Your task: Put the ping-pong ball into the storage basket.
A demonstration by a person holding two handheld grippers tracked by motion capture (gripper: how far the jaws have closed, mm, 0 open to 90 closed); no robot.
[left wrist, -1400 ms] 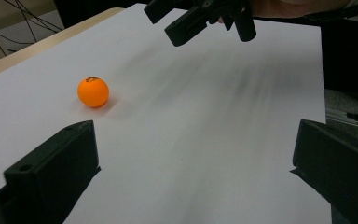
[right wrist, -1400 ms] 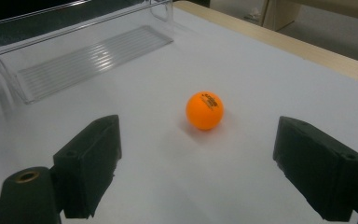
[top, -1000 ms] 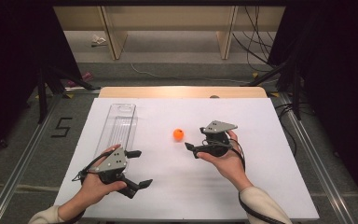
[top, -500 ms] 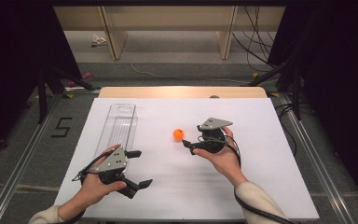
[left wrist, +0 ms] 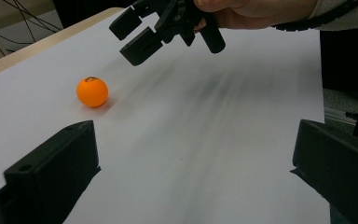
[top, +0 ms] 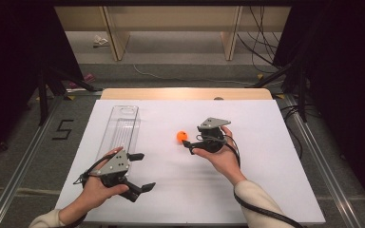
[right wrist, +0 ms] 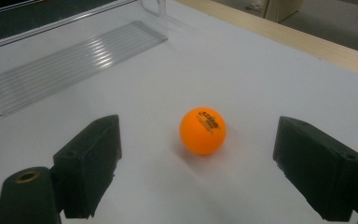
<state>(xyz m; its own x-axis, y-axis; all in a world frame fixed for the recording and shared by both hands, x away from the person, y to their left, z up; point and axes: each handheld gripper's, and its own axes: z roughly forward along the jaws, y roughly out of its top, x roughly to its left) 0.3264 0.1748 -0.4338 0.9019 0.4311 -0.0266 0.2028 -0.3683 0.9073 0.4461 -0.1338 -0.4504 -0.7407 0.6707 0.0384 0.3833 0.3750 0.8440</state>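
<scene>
On the white table (top: 266, 190), the orange ball (top: 182, 136) is seen just left of the right gripper (top: 190, 144), whose jaws are spread wide. The left gripper (top: 140, 172), also spread, is held farther off.

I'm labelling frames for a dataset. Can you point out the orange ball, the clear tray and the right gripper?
orange ball (right wrist: 203, 130), right gripper view, middle of its front.
clear tray (top: 120, 130), high view, its ribbed floor.
right gripper (top: 188, 142), high view, between its open fingertips.

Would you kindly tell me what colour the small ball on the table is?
The small round ball is orange with dark print, clearest in the right gripper view.
</scene>
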